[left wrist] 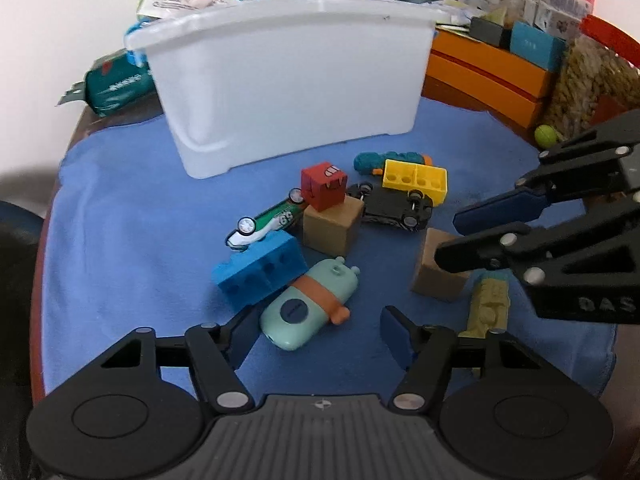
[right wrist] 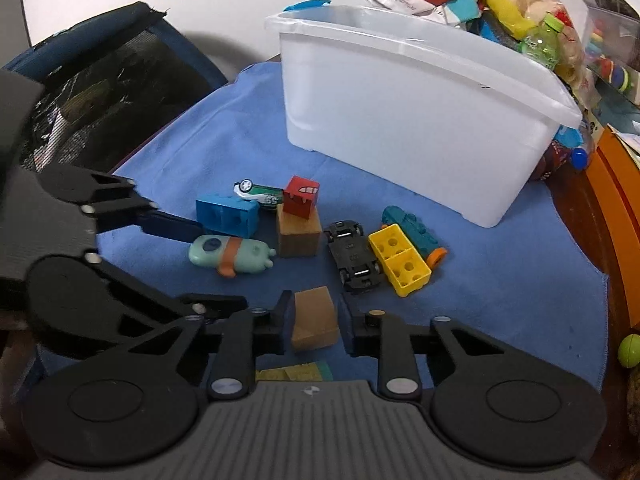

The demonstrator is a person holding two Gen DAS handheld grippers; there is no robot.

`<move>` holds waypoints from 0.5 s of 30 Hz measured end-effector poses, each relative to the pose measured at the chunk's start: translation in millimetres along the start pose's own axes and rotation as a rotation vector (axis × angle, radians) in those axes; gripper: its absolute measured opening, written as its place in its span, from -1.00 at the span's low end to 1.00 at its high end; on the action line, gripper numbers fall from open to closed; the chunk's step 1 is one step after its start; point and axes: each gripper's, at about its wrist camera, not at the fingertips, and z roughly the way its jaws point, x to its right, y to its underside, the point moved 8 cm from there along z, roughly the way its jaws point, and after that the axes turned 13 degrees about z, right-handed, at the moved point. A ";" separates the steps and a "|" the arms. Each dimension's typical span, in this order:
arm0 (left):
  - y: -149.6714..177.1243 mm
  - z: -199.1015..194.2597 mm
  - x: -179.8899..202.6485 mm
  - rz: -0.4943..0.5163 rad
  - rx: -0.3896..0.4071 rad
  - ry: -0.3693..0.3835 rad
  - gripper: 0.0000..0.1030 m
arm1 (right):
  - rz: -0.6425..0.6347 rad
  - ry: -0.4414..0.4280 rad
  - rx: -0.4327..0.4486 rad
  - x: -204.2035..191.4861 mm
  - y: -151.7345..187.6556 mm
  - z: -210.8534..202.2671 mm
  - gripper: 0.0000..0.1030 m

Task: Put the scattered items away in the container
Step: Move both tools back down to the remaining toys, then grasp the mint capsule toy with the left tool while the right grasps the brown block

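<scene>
Tan block (right wrist: 314, 318) between right tool (right wrist: 314, 316) fingers, untouched; left tool (left wrist: 314, 334) wide

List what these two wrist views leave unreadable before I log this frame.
- Inside of the white bin: both views, its frosted wall and rim hide any contents.
- Yellow-green toy: right wrist view, mostly hidden under the right gripper.
- Black toy car: lies upside down, body unseen.
- Brown block: between the open fingers; contact unclear.
</scene>
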 end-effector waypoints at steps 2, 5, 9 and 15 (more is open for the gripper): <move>-2.1 1.0 1.1 0.012 0.012 0.026 0.23 | -0.011 -0.001 -0.004 -2.2 4.3 -0.2 -0.49; -5.9 2.5 9.0 0.050 0.016 0.033 0.07 | -0.006 0.002 0.003 -1.4 5.0 0.1 -0.49; -11.2 4.2 19.0 0.087 0.020 0.045 0.03 | -0.012 0.013 0.001 0.3 3.0 3.9 -0.32; -18.1 8.1 22.0 0.118 0.015 0.044 0.07 | 0.026 0.021 -0.026 8.1 3.7 9.4 -0.35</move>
